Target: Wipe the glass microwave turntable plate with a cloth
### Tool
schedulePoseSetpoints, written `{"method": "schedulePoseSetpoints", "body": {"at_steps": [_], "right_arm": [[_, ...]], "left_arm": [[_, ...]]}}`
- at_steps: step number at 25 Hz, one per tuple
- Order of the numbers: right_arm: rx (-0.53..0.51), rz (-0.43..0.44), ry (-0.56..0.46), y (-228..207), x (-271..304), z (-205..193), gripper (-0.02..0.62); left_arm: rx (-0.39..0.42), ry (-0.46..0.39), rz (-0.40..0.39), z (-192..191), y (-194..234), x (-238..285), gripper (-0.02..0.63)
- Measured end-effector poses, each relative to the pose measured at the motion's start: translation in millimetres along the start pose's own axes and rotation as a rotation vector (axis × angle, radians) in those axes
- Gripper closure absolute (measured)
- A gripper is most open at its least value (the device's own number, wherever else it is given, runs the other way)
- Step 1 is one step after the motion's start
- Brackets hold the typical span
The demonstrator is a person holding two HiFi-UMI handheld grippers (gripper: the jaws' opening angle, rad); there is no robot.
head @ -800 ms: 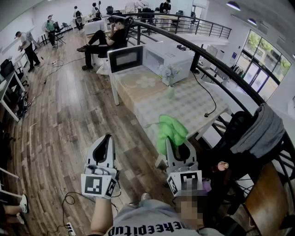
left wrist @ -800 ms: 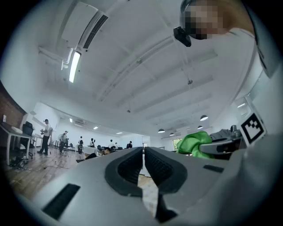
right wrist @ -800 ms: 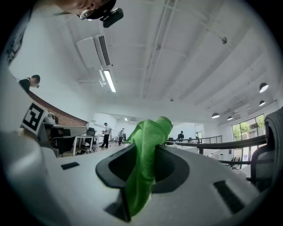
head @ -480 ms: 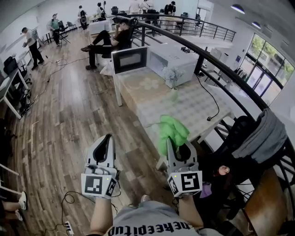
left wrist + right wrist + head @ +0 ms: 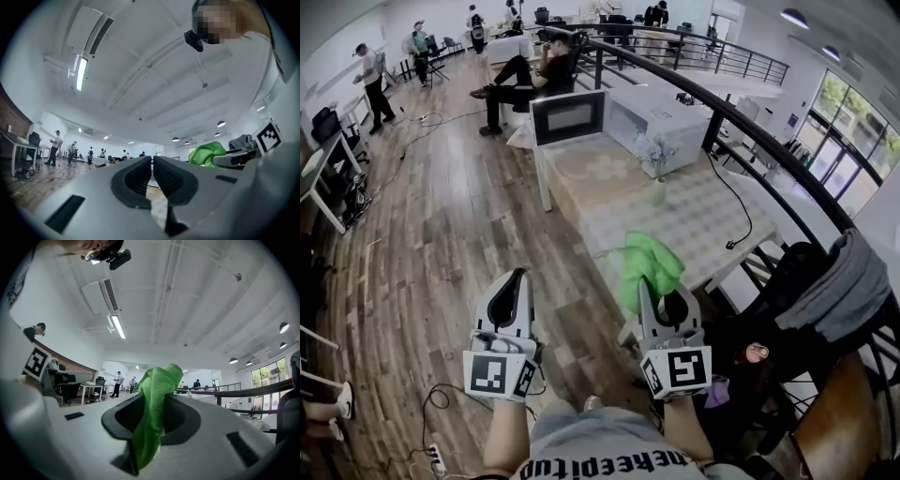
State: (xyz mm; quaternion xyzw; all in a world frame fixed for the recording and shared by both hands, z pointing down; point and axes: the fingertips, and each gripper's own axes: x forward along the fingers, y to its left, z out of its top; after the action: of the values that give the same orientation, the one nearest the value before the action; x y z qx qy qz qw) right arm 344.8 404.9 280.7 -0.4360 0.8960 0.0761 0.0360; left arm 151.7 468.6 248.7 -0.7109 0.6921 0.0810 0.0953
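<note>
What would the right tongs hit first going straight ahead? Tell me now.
Probably the table just ahead: the right tongs, shut on the cloth, point toward it. Height is unclear; they may pass above it.

Open-plan office: desks [image 5: 317, 167], wood floor [image 5: 441, 244], mezzanine railing [image 5: 769, 153]

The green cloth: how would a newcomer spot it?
Find the long table with the white microwave at its far end. Before its near end, the green cloth stands pinched in the right gripper. Nothing else nearby is bright green.
</note>
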Motion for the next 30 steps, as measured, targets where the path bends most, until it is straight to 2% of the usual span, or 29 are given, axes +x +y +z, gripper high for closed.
{"method": "schedulePoseSetpoints", "body": {"at_steps": [12, 30], "right_arm": [[0.023, 0.003, 0.013, -11.8, 45.8, -14.5, 0.502], [0.03, -0.079, -0.001, -5.8, 241.0, -25.1, 0.502]], "left_arm": [[-0.005, 0.014, 0.017, -18.8, 23.1, 32.7, 0.591], [-0.014, -0.016, -0.055, -45.1, 164.6, 184.2, 0.591]]}}
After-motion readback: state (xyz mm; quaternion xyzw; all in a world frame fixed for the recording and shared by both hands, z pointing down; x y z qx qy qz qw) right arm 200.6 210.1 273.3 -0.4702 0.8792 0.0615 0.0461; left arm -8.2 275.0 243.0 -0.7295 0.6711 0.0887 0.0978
